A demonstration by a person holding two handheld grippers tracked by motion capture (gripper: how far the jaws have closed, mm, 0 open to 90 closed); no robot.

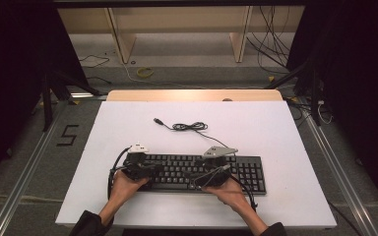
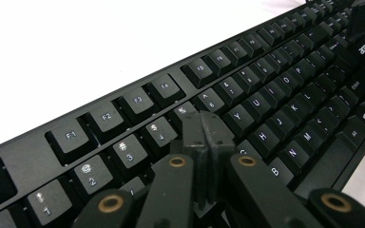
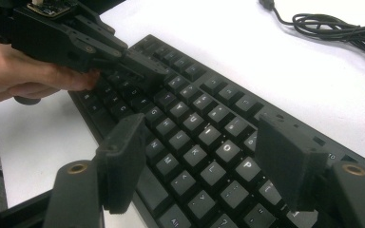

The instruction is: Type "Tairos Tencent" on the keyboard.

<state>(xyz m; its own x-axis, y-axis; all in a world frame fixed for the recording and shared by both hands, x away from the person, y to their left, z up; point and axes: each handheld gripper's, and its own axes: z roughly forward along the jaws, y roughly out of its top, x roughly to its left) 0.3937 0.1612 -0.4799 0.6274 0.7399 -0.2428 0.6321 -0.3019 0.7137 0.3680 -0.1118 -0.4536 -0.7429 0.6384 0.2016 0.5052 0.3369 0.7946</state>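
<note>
A black keyboard [image 1: 246, 172] lies on the white table top near the front edge. My left gripper [image 1: 156, 169] is over its left part, held by a hand. In the left gripper view its jaws are pressed together, and the left gripper [image 2: 206, 129] is shut on nothing, its tip touching or just above the keyboard [image 2: 275, 90] below the number row. My right gripper [image 1: 206, 173] hovers over the keyboard's middle. The right gripper [image 3: 204, 156] stands open, jaws wide apart above the keyboard [image 3: 195, 114] around K, L, O and P. The left gripper [image 3: 145, 71] points at keys farther off.
The keyboard's cable [image 1: 191, 127] lies coiled behind it, ending in a USB plug [image 1: 157, 120]; the cable [image 3: 332, 23] also shows at top right in the right gripper view. The white table top [image 1: 275, 132] has bare room at left, right and back. Dark stands flank it.
</note>
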